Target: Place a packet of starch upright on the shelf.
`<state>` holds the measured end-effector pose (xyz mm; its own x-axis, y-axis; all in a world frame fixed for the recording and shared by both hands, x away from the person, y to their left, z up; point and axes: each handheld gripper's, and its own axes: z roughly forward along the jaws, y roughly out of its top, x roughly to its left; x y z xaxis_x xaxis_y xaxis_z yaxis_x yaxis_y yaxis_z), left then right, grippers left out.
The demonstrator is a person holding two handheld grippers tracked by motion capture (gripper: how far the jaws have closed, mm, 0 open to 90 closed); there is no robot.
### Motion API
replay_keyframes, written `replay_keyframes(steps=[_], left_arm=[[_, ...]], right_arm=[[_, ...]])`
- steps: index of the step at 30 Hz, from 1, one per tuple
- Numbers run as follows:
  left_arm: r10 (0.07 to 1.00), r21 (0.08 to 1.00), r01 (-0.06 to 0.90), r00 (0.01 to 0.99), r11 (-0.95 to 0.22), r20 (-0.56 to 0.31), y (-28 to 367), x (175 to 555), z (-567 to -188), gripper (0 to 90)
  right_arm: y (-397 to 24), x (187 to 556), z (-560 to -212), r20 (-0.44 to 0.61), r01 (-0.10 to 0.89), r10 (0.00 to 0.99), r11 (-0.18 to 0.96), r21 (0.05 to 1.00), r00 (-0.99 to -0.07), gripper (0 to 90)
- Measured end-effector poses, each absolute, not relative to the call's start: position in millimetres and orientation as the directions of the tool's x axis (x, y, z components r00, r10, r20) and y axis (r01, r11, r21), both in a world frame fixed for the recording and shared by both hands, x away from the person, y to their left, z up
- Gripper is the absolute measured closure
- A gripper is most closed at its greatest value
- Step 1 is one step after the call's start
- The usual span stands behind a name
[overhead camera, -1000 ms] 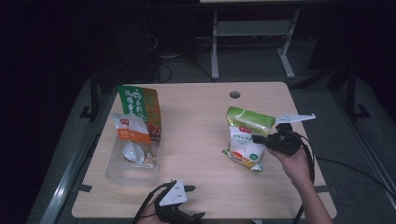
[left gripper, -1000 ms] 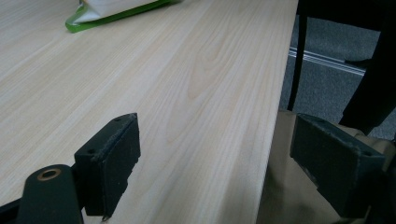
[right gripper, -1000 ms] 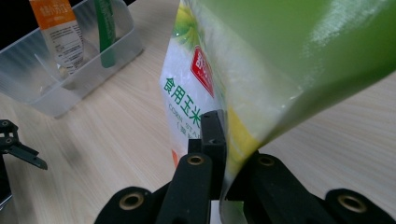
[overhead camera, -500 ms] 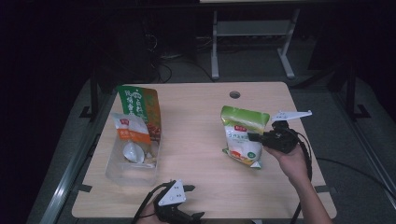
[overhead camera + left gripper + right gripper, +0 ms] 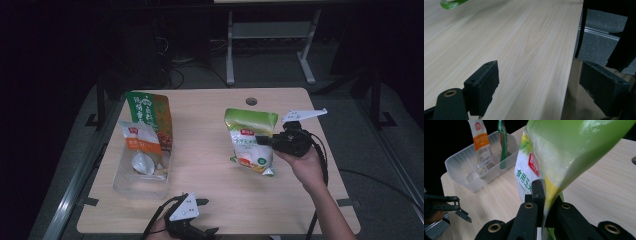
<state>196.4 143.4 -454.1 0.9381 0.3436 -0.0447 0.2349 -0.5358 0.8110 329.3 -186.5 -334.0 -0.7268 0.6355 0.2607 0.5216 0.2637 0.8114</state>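
Your right hand-held gripper [image 5: 267,141] is clamped on the edge of the green-and-white food pouch [image 5: 250,140], which hangs just off the counter [image 5: 210,200]. Your left hand-held gripper [image 5: 202,217] rests open at the counter's near edge, the clear plastic bin [image 5: 127,182] just beyond it.

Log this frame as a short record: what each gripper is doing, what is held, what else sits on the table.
right gripper: shut on the green and white bag, pinching its edge
bag state: hanging upright from the grip, seemingly clear of the table
left gripper: open, nothing between its jaws, at the near table edge
clear plastic bin: on the table's left side
in the bin: orange and white packet, green and brown bag, both standing
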Motion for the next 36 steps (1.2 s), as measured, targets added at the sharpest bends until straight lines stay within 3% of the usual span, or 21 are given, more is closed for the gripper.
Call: replay_keyframes(steps=[36], left_arm=[[0.336, 0.814, 0.23, 0.941, -0.533, -0.046, 141.4, 193.9, -454.9, 15.8]], right_arm=[[-83.3, 335.7, -302.3, 0.241, 0.43, 0.464, 0.362, 0.827, -0.852, 89.8]])
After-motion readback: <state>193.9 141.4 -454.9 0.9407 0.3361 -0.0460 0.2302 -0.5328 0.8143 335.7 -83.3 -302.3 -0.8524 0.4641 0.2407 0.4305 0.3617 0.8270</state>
